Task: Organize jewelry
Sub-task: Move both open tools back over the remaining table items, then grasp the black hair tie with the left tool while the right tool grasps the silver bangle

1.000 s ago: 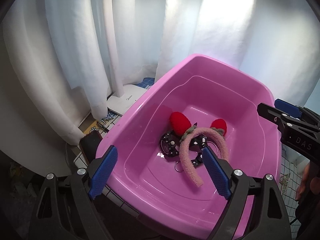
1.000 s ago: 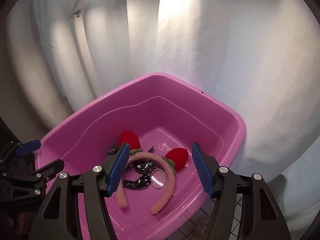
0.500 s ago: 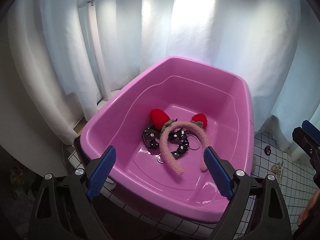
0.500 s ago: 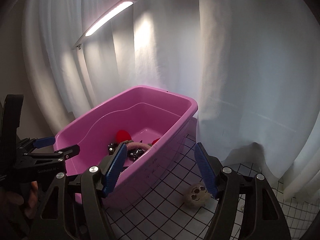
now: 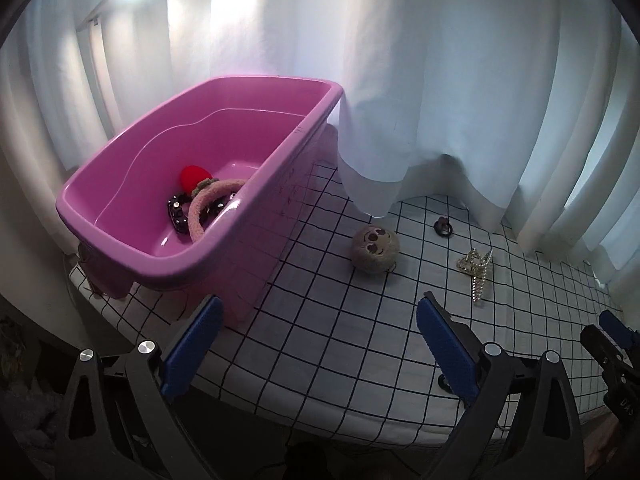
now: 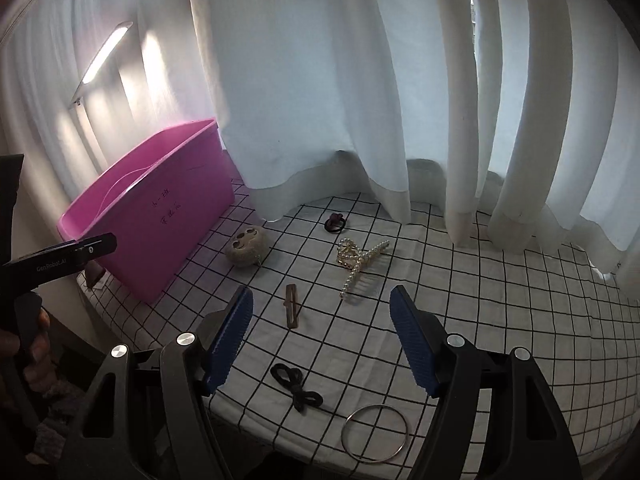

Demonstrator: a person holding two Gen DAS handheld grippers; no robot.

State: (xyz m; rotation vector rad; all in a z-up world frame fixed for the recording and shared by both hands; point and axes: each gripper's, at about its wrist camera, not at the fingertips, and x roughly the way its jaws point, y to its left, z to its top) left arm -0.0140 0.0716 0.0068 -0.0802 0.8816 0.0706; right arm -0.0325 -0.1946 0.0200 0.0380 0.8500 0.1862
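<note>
My left gripper (image 5: 318, 308) hovers over the checked cloth beside the pink tub (image 5: 200, 256), its jaws opening with nothing between them. In the tub lie a pink headband with red ears (image 5: 212, 196) and a black studded piece (image 5: 178, 212). My right gripper (image 6: 320, 296) is open and empty above a brown bar clip (image 6: 291, 306). Ahead of it lie a pearl claw clip (image 6: 360, 260), a dark hair tie (image 6: 335, 222) and a round plush face clip (image 6: 245, 249). A black knotted tie (image 6: 296, 386) and a metal bangle (image 6: 376, 434) lie near the front edge.
White curtains (image 6: 320, 100) hang close behind the table and brush the cloth. A lit lamp bar (image 6: 104, 56) stands behind the tub (image 6: 152, 216). The table's front edge runs just under both grippers. A hand holds the left gripper's handle (image 6: 36, 344).
Both grippers have swung right, away from above the tub to over the checked cloth. The loose clips, ties and bangle have come into view. The left jaws stand wider.
</note>
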